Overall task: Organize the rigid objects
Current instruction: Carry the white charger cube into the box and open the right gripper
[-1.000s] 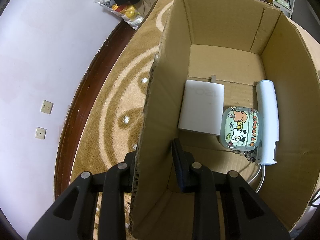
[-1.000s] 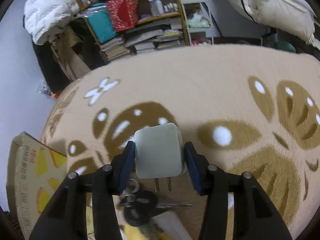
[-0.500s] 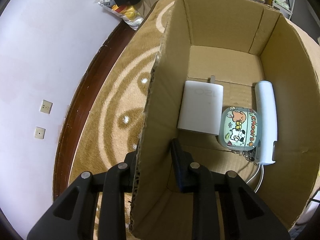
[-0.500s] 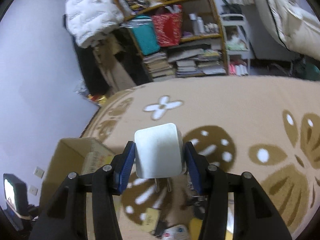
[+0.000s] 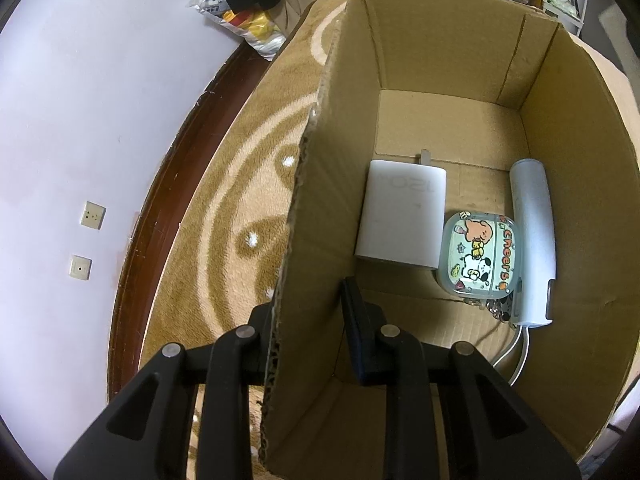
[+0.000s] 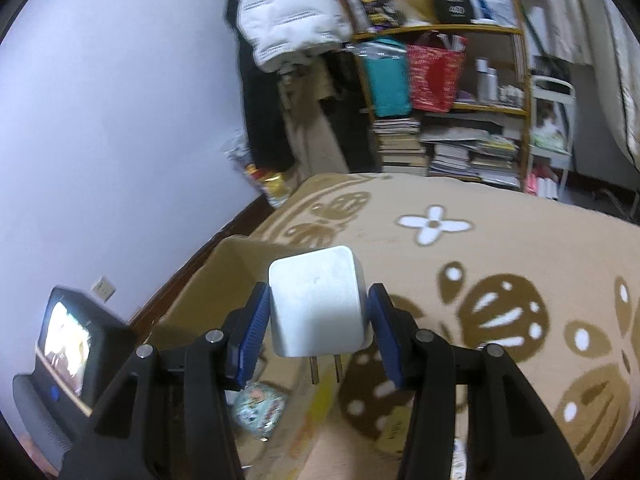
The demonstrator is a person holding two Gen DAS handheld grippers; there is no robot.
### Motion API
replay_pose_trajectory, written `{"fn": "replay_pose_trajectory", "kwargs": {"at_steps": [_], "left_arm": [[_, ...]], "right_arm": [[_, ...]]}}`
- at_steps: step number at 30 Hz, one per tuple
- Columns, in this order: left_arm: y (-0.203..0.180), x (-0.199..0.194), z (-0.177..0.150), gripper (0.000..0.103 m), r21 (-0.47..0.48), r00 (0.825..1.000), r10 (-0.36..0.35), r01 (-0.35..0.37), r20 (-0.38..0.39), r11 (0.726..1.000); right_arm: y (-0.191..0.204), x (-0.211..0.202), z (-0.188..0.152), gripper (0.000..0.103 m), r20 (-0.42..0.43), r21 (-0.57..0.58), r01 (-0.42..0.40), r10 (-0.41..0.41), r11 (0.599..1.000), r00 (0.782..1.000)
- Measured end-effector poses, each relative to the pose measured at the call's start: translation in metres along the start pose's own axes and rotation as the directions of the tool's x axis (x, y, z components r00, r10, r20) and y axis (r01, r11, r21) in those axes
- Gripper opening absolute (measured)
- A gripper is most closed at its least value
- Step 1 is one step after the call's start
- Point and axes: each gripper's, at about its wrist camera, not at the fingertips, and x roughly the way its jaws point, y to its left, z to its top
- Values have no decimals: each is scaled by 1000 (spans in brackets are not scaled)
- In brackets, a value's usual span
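My left gripper (image 5: 310,320) is shut on the left wall of an open cardboard box (image 5: 316,208), one finger outside, one inside. On the box floor lie a white power bank (image 5: 402,218), a cartoon-printed case (image 5: 478,258) and a white cylindrical device (image 5: 534,236) with a cable. My right gripper (image 6: 316,332) is shut on a white charger plug (image 6: 316,300), prongs pointing back at the camera, held in the air above the box (image 6: 208,300). The cartoon case (image 6: 258,406) shows below it.
The box stands on a tan patterned rug (image 6: 500,280) beside a lilac wall (image 5: 80,120) with a dark baseboard and two sockets. A cluttered bookshelf (image 6: 440,100) and hanging coats stand at the far end. The left gripper's screen (image 6: 68,340) shows at lower left.
My right gripper has lifted the charger plug off the rug and swung it left, over the cardboard box. The left gripper keeps its hold on the box wall.
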Motion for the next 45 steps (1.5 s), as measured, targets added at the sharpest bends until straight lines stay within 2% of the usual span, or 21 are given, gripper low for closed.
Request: {"fn": "replay_pose_trajectory", "kwargs": {"at_steps": [10,18,34,40,42,45], "left_arm": [[3,2,1,24,-11,1000,-12,12,-3,1000],[4,2,1,25,-12,1000,-12,12,-2,1000],[7,5,0,25,-17,1000,-16,16,-10,1000],[6,6,1,26,-21,1000,-19,18,-12,1000],[4,6,1,26,-16,1000,-13,13,-11,1000],[3,5,-1,26,-12,1000,-9,9,-10,1000]], "right_arm": [[32,4,-16,53,-32,-88,-36,33,995,999],[31,11,-22,53,-71,-116,-25,16,993,997],[38,9,-22,54,-84,-154,-28,15,988,996],[24,-6,-14,76,-44,-107,1,-6,994,999],[15,-10,-11,85,-31,-85,38,-40,996,999],[1,-15,-8,93,-17,-58,93,-94,994,995]]}}
